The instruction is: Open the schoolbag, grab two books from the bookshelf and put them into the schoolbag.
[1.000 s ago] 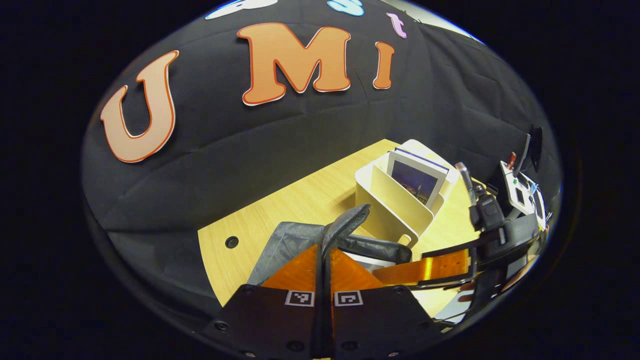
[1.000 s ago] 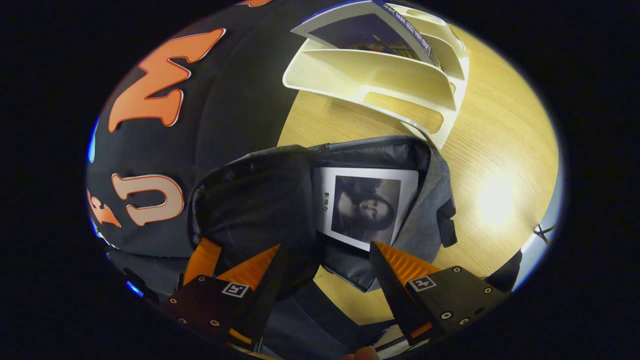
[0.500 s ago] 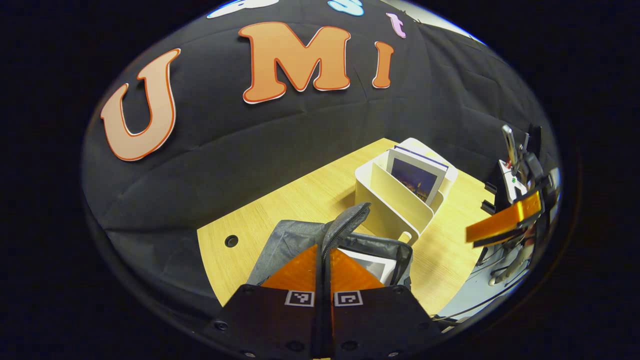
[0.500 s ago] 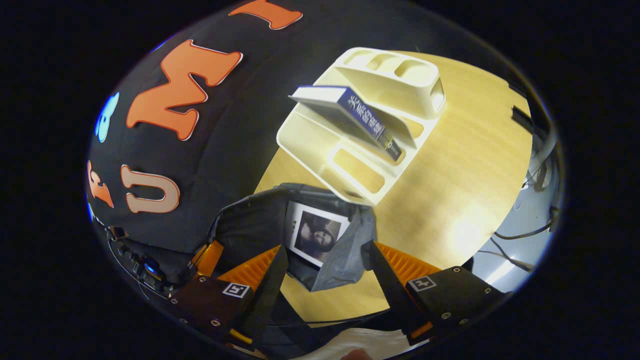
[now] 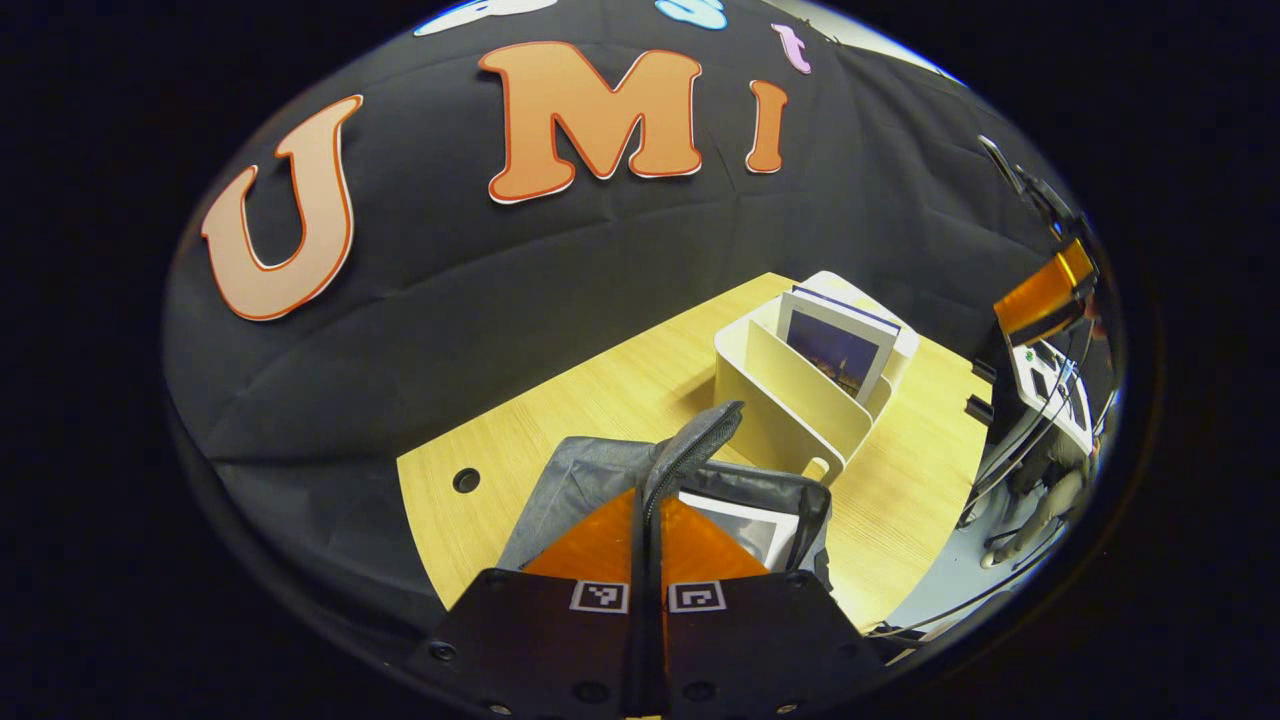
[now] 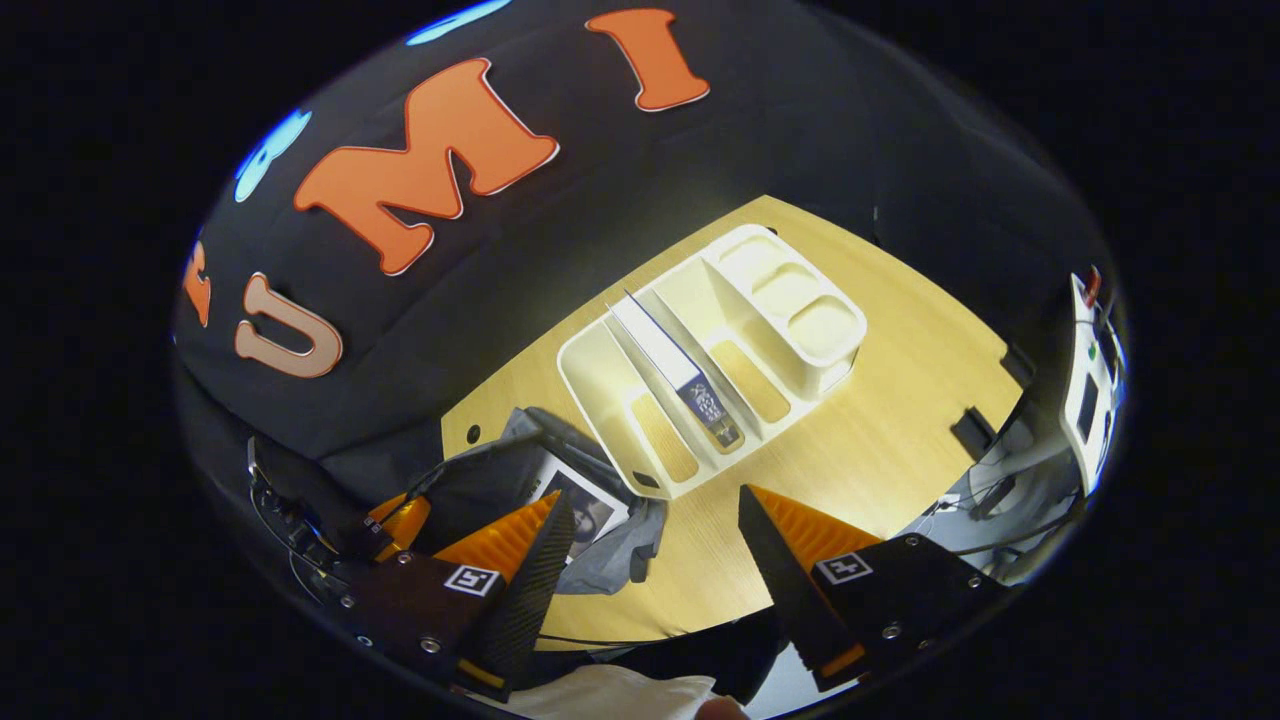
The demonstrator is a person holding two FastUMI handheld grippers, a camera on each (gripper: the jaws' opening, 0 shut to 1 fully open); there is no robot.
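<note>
Pale wooden table [image 6: 900, 400] in front of the black cloth wall, and on it sits the cream bookshelf [image 6: 790, 300], a slotted rack with one book [image 6: 680, 365] standing on edge in a middle slot, spine toward the right gripper view. In the left gripper view that same book [image 5: 838, 345] shows its dark cover, leaning against a divider of the bookshelf [image 5: 790, 400].

Just beside the rack lies the grey schoolbag [image 6: 610, 545], mouth open, and a first book [image 6: 580, 505] with a dark portrait cover is already inside (its white corner also peeks out in the left gripper view [image 5: 755, 530]).

The left gripper [image 5: 648, 500] has its fingers pressed together on the raised edge of the schoolbag [image 5: 590, 475], pinching the zipper flap and holding it up.

The right gripper [image 6: 650, 530] hangs high above the table, fingers spread wide with nothing between them, well apart from bag and rack. From the left gripper view it appears far off at the right edge [image 5: 1040, 300].
</note>
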